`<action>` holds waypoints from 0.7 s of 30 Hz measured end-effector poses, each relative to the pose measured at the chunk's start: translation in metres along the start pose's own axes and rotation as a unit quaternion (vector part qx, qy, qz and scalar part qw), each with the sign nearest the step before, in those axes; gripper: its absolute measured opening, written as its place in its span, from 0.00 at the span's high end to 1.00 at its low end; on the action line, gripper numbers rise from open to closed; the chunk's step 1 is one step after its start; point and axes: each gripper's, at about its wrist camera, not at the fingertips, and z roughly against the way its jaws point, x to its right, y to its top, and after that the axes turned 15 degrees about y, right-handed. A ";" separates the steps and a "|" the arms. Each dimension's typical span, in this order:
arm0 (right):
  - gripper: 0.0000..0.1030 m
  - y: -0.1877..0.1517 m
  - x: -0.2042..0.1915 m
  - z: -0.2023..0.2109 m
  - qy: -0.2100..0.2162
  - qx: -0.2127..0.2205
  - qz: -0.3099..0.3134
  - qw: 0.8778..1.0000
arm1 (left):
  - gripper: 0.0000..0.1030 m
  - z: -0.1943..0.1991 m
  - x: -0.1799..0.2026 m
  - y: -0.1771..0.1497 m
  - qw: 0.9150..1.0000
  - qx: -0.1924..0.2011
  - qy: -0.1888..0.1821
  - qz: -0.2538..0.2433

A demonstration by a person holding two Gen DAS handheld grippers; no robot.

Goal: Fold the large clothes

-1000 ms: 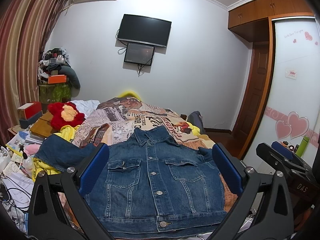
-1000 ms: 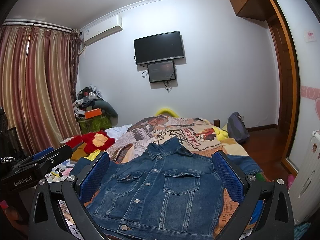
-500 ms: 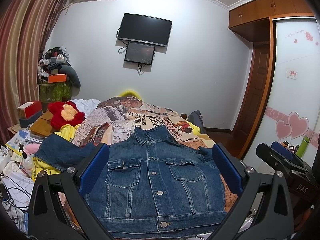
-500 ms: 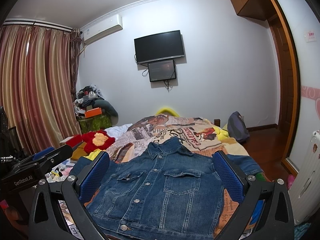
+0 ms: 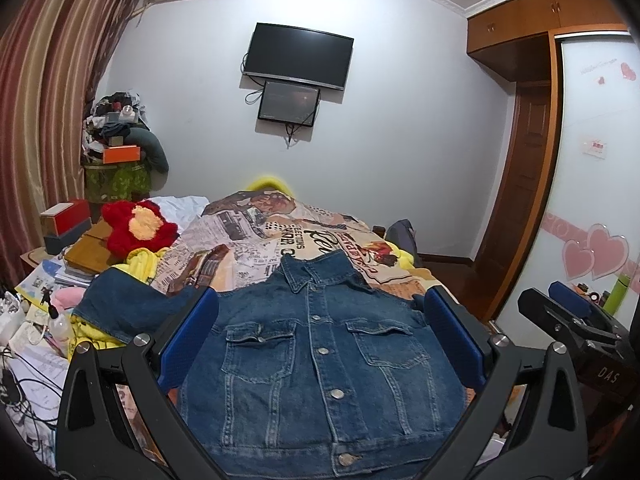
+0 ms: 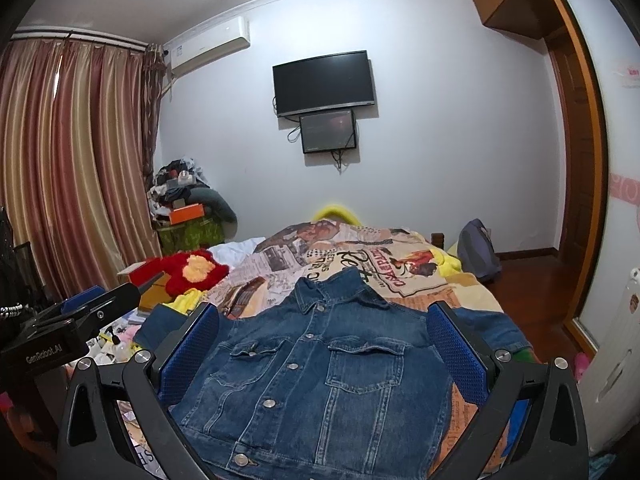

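- A denim jacket (image 5: 320, 364) lies flat, front side up and buttoned, on the near part of a bed covered with a newspaper-print spread (image 5: 256, 240); its collar points toward the far wall and its hem is nearest the cameras.
- One sleeve (image 5: 120, 308) is stretched out to the left over a yellow blanket (image 5: 140, 260) at the bed's left edge. In the right wrist view the other sleeve (image 6: 492, 328) reaches out to the right.
- The left gripper (image 5: 320, 344) hovers above the jacket's near half with its blue-padded fingers (image 5: 188, 344) spread wide — nothing is between them, and the jacket's chest pockets show through the gap.
- The right gripper (image 6: 320, 348) is held the same way, fingers (image 6: 456, 352) wide apart and empty, looking down the jacket from slightly further right.
- Each gripper shows in the other's view: the right one at the far right edge of the left wrist view, the left one at the far left edge of the right wrist view — both beside the jacket, not touching it.
- A red plush toy (image 5: 136, 228) sits at the left side of the bed, past the outstretched sleeve, next to stacked boxes (image 5: 66, 224) and cluttered papers.
- On the far wall hang a dark TV (image 5: 298, 56) with a smaller screen (image 5: 289, 101) just below it; striped curtains (image 6: 68, 160) hang at the left, and a wooden wardrobe (image 5: 536, 120) stands at the right.
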 end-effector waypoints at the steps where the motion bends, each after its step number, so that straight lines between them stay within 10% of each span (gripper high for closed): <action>1: 0.00 0.001 0.000 -0.004 0.001 -0.001 0.001 1.000 | 0.00 -0.003 -0.002 0.001 1.000 0.001 0.002 0.000; 11: 0.00 0.015 0.001 -0.085 0.038 -0.038 0.040 0.998 | 0.00 -0.069 -0.051 0.014 0.991 0.008 0.129 0.014; 21: 0.00 -0.005 0.017 -0.206 0.060 -0.134 0.065 0.987 | 0.00 -0.169 -0.133 -0.004 0.961 -0.067 0.267 0.037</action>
